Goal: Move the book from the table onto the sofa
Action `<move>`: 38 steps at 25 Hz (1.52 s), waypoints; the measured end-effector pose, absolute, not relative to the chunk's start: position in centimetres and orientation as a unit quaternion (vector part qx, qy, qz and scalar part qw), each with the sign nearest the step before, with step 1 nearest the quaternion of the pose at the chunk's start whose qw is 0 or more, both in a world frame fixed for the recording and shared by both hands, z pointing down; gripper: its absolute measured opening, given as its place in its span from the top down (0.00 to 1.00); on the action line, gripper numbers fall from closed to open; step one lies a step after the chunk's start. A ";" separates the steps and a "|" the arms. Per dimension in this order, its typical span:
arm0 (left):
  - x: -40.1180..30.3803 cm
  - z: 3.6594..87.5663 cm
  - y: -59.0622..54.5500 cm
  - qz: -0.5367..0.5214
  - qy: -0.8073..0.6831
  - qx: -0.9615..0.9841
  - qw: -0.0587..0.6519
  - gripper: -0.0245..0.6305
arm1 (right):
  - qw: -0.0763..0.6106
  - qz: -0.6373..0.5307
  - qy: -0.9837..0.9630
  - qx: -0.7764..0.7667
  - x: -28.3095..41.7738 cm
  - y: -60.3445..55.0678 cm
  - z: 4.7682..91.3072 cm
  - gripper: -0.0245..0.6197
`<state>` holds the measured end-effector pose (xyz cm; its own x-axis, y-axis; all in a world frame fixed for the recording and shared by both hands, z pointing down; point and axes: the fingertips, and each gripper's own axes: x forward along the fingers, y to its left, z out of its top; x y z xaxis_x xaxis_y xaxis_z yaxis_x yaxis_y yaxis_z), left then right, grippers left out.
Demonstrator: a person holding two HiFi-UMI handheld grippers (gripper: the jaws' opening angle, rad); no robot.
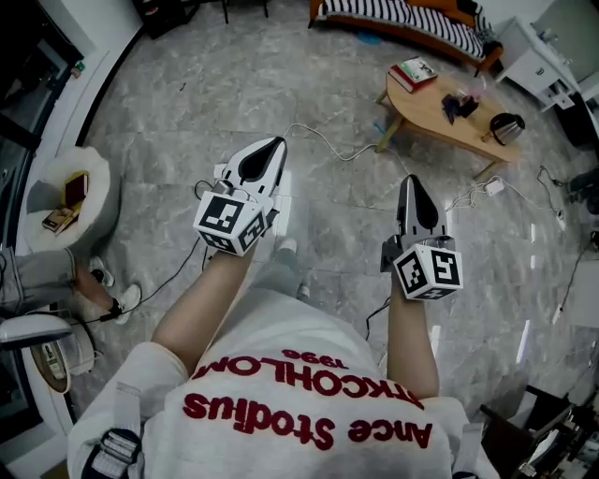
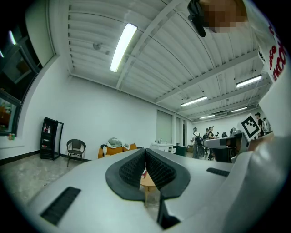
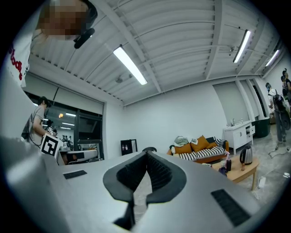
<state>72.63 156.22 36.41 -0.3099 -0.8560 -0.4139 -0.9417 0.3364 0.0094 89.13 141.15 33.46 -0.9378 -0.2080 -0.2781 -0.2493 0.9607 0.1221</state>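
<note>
head view: left gripper (image 1: pixel 274 142) and right gripper (image 1: pixel 412 182) hover over the floor (image 1: pixel 187 103), well apart from the book (image 1: pixel 414 73) on the wooden table (image 1: pixel 440 120) near the striped sofa (image 1: pixel 412 19). left gripper view: jaws pressed together, empty. right gripper view: likewise; the approach would go best with jaws spread before they reach the book.

left tool (image 1: pixel 270 145): closed, empty | right tool (image 1: pixel 412 182): closed, empty | both apparently tilted upward

A living-room set inside an open office or lab. Well ahead of the right fingers (image 3: pixel 161 173), a striped sofa (image 3: pixel 202 150), a low wooden tabletop (image 3: pixel 243 172) with a kettle (image 3: pixel 246 157) and a white cabinet (image 3: pixel 238 133) stand on marble floor (image 1: pixel 234 103) under strip lights (image 3: pixel 130 65). People (image 2: pixel 197 139) stand by desks beyond the left fingers (image 2: pixel 158 171).
</note>
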 end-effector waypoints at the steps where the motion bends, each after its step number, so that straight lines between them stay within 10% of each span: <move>1: 72.2 36.0 155.6 0.126 0.798 -0.564 0.171 0.94 | 0.132 0.078 0.981 -0.117 88.6 140.6 33.1 0.92; 38: 42.4 21.4 130.5 0.121 0.756 -0.619 0.175 0.94 | 0.160 0.075 0.968 -0.180 62.9 117.0 17.4 0.92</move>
